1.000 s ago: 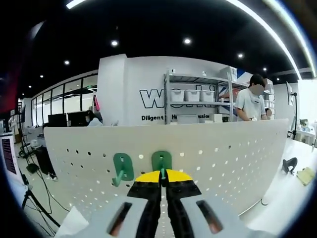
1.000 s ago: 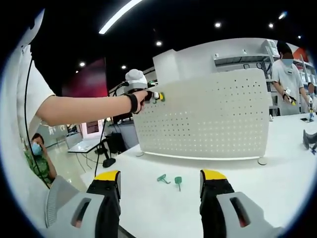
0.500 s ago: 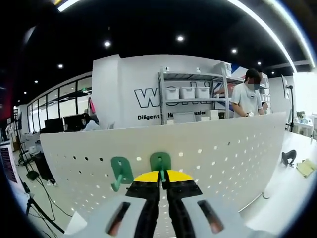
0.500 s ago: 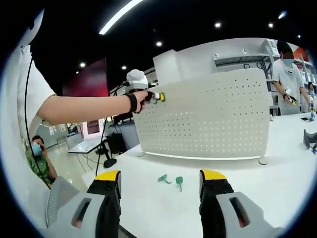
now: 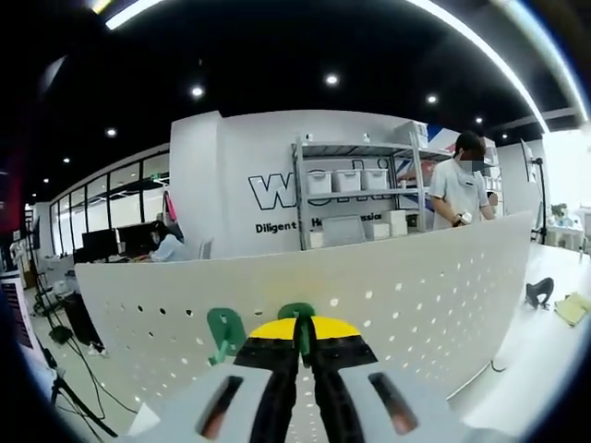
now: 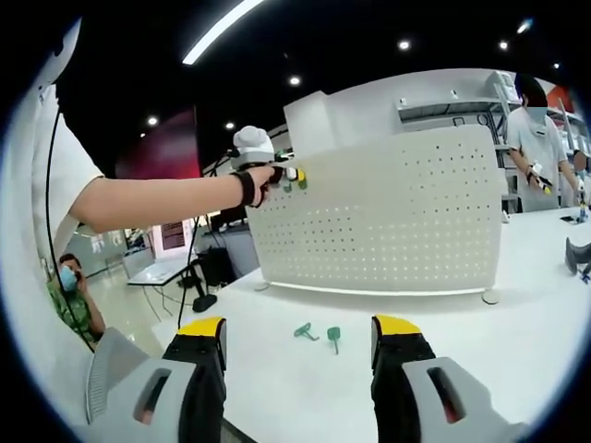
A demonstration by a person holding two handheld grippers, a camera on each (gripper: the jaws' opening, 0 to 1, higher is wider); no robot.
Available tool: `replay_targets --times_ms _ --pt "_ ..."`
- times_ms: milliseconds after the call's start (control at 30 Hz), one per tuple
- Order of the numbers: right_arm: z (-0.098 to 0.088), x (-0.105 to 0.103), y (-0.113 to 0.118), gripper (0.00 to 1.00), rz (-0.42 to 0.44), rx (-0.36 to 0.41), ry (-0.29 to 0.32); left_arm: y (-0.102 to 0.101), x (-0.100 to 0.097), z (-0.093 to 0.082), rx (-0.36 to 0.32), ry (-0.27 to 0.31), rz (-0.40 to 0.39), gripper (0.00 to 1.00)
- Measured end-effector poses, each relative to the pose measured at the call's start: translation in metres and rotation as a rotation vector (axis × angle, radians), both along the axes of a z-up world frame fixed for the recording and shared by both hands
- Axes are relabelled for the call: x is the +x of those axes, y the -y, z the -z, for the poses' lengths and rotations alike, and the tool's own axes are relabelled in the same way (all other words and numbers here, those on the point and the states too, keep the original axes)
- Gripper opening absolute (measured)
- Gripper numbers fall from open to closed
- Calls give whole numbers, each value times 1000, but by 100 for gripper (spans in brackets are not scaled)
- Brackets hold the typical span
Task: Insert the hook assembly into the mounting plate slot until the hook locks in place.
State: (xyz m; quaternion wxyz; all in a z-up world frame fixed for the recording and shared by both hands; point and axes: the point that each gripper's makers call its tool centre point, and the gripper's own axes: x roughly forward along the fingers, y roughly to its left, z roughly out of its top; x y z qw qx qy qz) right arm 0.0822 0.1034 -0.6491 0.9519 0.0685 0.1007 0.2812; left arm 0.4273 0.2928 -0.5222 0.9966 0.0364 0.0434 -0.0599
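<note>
Pegboard spanned mid-frame; left gripper, clamped on a green hook, pressed it in beside a mounted hook. Right gripper stood apart; spare hooks waited lower centre.

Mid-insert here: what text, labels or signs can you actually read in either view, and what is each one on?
"W" in large letters, the rest cut off by the shelving unit, on the white back wall.
"Diligent", then broken letters behind the shelving, on the same wall; the remainder is unreadable.
Pegboard, green hooks: no text.
</note>
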Motion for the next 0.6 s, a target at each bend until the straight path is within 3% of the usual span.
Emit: replay_targets --times_ms 400,533,600 --pt "0 -1 -4 65 -15 -5 -2 4 -3 5 45 11 45 15" --pt "0 0 -5 65 -17 0 -1 3 -11 -2 63 31 45 16" --pt "-1 0 -6 65 -23 -5 3 2 -13 1 60 10 46 17"
